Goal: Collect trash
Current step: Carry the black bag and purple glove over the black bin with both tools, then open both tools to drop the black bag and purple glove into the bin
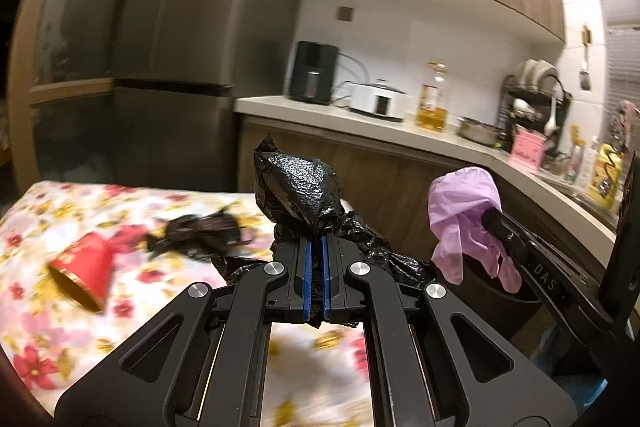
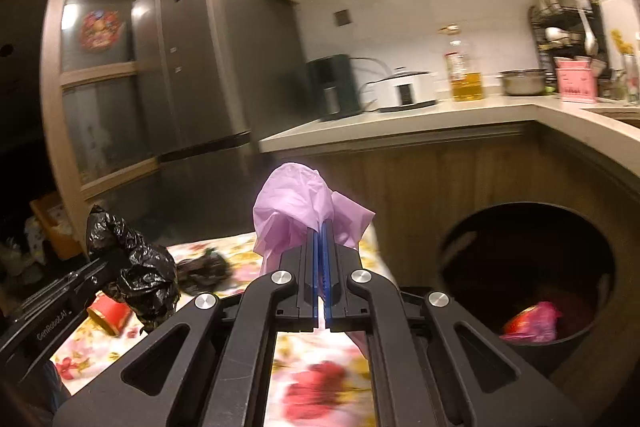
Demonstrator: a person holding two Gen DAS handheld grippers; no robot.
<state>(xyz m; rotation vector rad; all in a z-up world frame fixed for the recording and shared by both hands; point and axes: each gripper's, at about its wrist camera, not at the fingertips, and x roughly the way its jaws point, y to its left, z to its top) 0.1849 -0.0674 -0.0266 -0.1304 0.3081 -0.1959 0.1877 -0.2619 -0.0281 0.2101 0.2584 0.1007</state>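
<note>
My left gripper (image 1: 316,241) is shut on a crumpled black plastic bag (image 1: 298,189), held up above the flowered table (image 1: 48,327). It also shows at the left of the right wrist view (image 2: 132,259). My right gripper (image 2: 322,233) is shut on a crumpled pink plastic bag (image 2: 296,207), which also shows in the left wrist view (image 1: 464,211), above the rim of the black trash bin (image 1: 500,303). The bin (image 2: 528,267) stands open at the right with pink and red trash (image 2: 530,323) inside. A red paper cup (image 1: 82,273) and a dark wrapper (image 1: 200,231) lie on the table.
A wooden counter (image 2: 440,115) runs behind the table and bin, with an air fryer (image 2: 334,85), a white cooker (image 2: 408,89), an oil bottle (image 2: 464,71), a pot (image 2: 522,81) and a dish rack (image 2: 568,23). A tall grey fridge (image 1: 200,27) stands at the left.
</note>
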